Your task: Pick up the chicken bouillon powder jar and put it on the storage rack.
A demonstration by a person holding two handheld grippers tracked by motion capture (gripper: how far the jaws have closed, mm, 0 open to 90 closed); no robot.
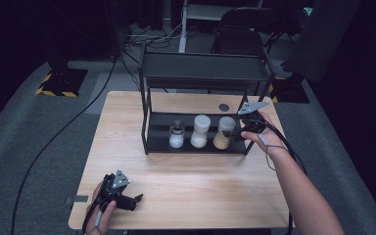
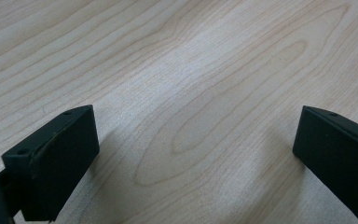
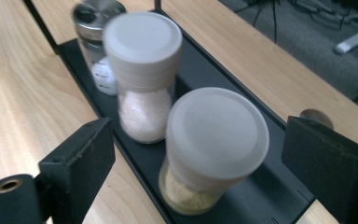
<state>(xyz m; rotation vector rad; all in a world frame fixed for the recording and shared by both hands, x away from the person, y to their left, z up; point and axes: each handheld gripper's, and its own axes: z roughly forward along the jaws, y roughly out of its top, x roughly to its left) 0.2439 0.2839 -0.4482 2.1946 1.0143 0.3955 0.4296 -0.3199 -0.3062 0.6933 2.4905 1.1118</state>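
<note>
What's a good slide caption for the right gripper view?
Open right hand-held gripper straddling the tan-filled jar on the black rack shelf, beside two other jars.

A light wooden worktop (image 1: 186, 181) carried a black two-tier metal shelf (image 1: 203, 73) at its far side. On the shelf's bottom tray (image 3: 256, 186) stood three jars in a row: a metal-capped shaker (image 1: 176, 134), a salt jar (image 1: 199, 131), and a jar of tan powder (image 1: 223, 132).

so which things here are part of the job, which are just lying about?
In the job: tan-filled jar between the open right gripper jaws, white-filled jar, metal-capped jar, black shelf rack.
Lying about: left gripper open over bare table, chair, floor cables.
</note>
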